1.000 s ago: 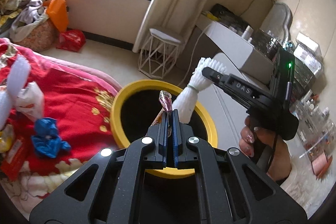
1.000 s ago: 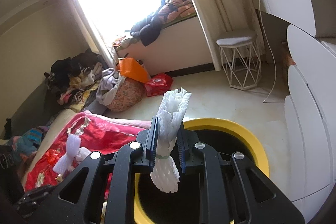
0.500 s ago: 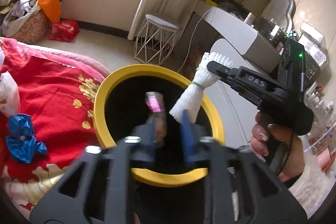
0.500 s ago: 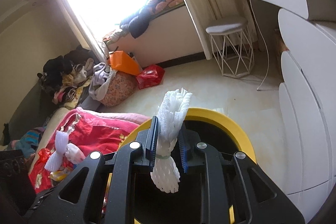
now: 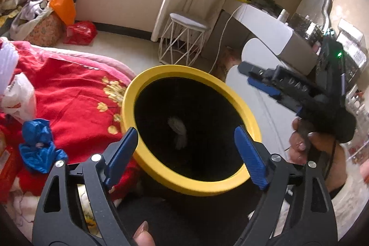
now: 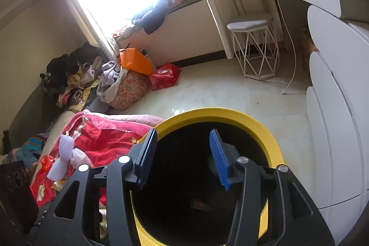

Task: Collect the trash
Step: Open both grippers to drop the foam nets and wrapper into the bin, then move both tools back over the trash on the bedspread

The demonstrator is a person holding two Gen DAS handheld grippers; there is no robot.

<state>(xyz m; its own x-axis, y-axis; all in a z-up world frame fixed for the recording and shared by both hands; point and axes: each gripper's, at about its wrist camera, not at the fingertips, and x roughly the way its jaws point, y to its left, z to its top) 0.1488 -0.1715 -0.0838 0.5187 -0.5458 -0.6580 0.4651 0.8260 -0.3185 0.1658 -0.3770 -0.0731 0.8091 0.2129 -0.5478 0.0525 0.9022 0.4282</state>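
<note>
Both grippers have just been opening over the yellow-rimmed bin [image 5: 191, 186]. The left gripper [image 5: 186, 149] stands wide apart, empty; the right gripper [image 6: 182, 158] is partly apart, empty. Both released items are gone; a pale piece [image 5: 177, 130] falls inside. Remaining trash lies on the bed [image 5: 76, 93] at 9 o'clock: a blue bag [image 5: 38, 144] and a white plastic bag [image 5: 19, 96]. Nothing obstructs them.

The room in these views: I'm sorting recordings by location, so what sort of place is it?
Most likely a bedroom: a red bedspread, clothes piled by the window, and a dressing table.
</note>
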